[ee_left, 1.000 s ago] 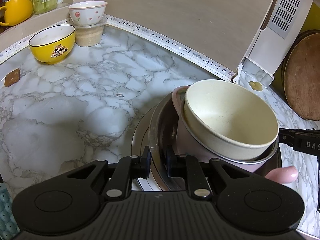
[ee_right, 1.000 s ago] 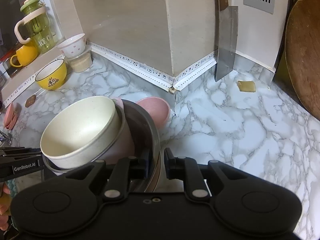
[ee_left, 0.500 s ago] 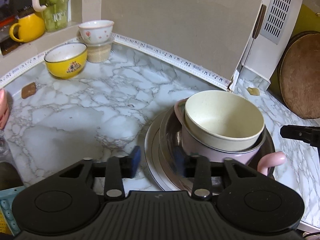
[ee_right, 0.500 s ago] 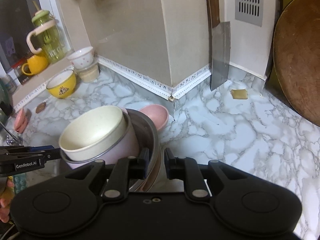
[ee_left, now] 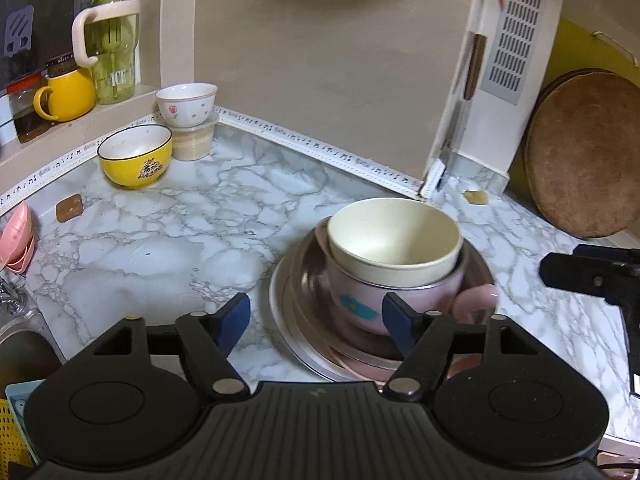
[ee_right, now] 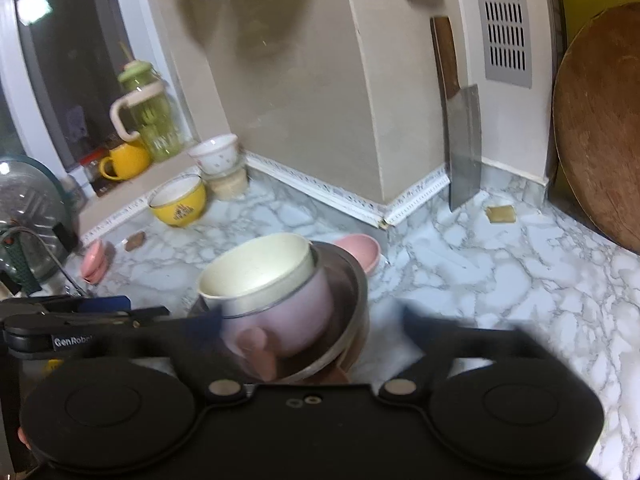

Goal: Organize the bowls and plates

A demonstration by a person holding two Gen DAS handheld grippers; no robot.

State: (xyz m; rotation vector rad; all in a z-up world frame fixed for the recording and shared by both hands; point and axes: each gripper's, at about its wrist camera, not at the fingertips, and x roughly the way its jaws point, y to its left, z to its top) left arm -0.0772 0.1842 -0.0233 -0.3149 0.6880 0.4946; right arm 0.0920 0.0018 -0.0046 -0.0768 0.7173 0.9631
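Two views, listed in turn.

Left wrist: left gripper [ee_left: 316, 326], jaws opening, pads clear of all crockery. Nested stack just ahead and slightly right on marble counter [ee_left: 160, 240]: cream bowl [ee_left: 394, 240] in pink bowl [ee_left: 372, 300], on steel plates [ee_left: 296, 308]. Yellow bowl [ee_left: 136, 160] and floral bowl [ee_left: 186, 104] well apart, far left. Right gripper's tip [ee_left: 588, 276] near stack's right side.

Right wrist: right gripper [ee_right: 312, 324], blurred, jaws opening, stack's near rim between them, untouched. Stack slightly left. Small pink dish [ee_right: 360, 252] just behind stack; cleaver [ee_right: 464, 148] upright against wall. Both grippers about equally near.
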